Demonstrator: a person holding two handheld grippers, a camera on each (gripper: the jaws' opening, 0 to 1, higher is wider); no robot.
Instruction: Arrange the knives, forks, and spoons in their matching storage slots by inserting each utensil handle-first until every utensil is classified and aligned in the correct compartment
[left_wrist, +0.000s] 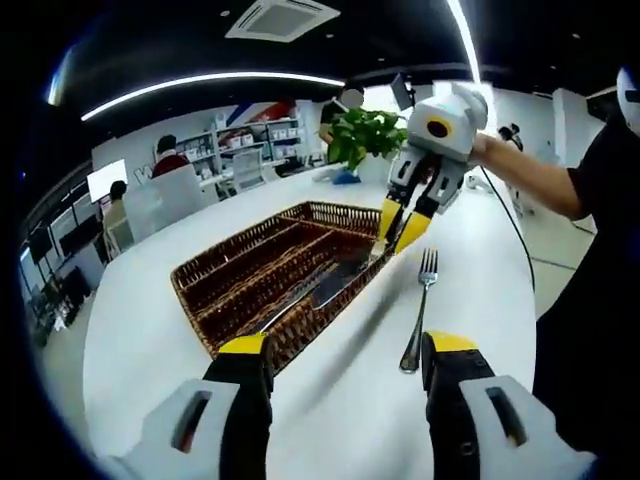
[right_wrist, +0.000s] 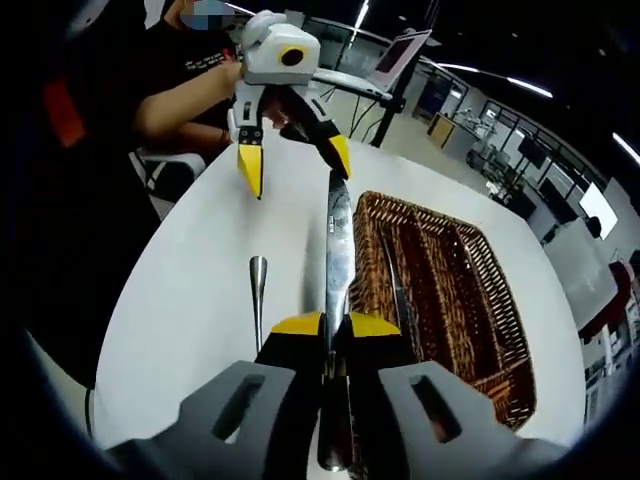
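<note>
A brown wicker tray with long slots lies on the white table. My right gripper comes in from the right, shut on a table knife that hangs over the tray's near rim. A fork lies on the table beside the tray, tines pointing away. My left gripper stands open low over the table with nothing in it. In the right gripper view, my right gripper clamps the knife, blade pointing forward along the tray. The open left gripper faces it, and the fork's handle lies to the left.
Another slim utensil lies in a tray slot. A potted plant stands at the table's far end. A person's forearm reaches in from the right. Seated people and shelves lie beyond the table. Bare tabletop surrounds the tray.
</note>
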